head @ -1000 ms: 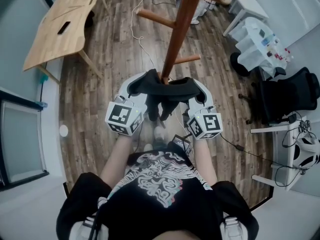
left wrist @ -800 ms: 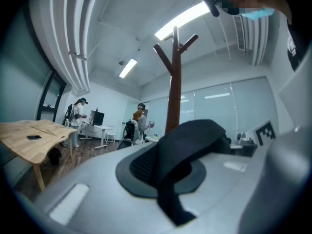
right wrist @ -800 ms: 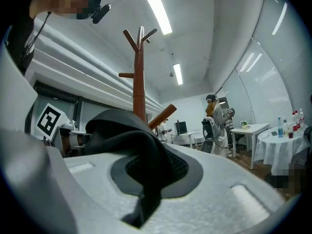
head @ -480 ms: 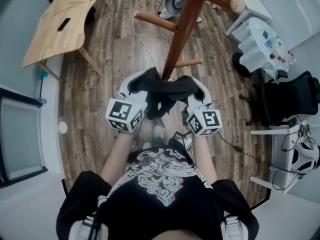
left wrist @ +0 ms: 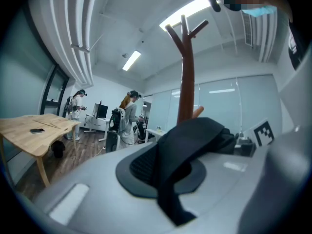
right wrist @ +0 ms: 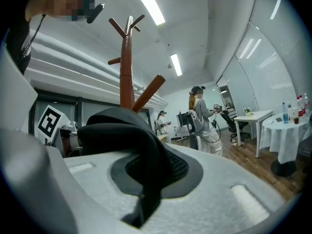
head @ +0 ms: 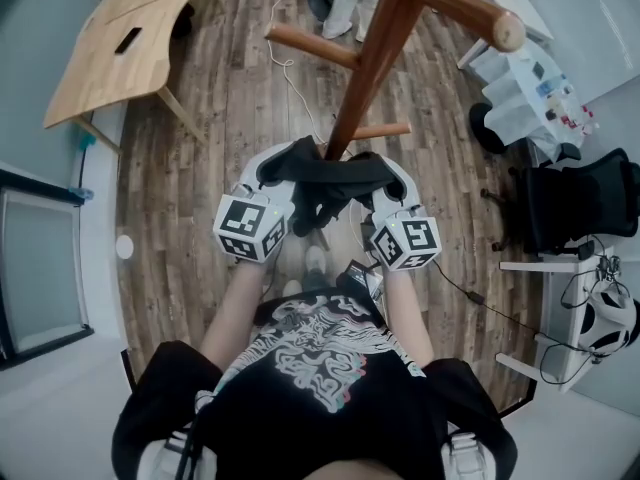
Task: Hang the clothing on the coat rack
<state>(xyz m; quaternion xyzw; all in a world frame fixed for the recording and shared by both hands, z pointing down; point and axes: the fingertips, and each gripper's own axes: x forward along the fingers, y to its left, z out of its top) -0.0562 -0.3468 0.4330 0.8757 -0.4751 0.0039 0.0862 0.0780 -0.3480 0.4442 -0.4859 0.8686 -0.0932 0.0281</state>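
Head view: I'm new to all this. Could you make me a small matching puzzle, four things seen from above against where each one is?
Things:
1. coat rack
2. black garment
3. wooden table
4. black office chair

Places:
A. upper left of the picture
B. right edge of the picture
C. pinched at its ends by the left gripper and the right gripper
D. rising in the middle, just beyond both grippers

Pairs: 1-D, 2-C, 3-A, 4-B

The clothing (head: 325, 175) is matt black cloth, the coat rack (head: 366, 76) smooth reddish-brown wood.
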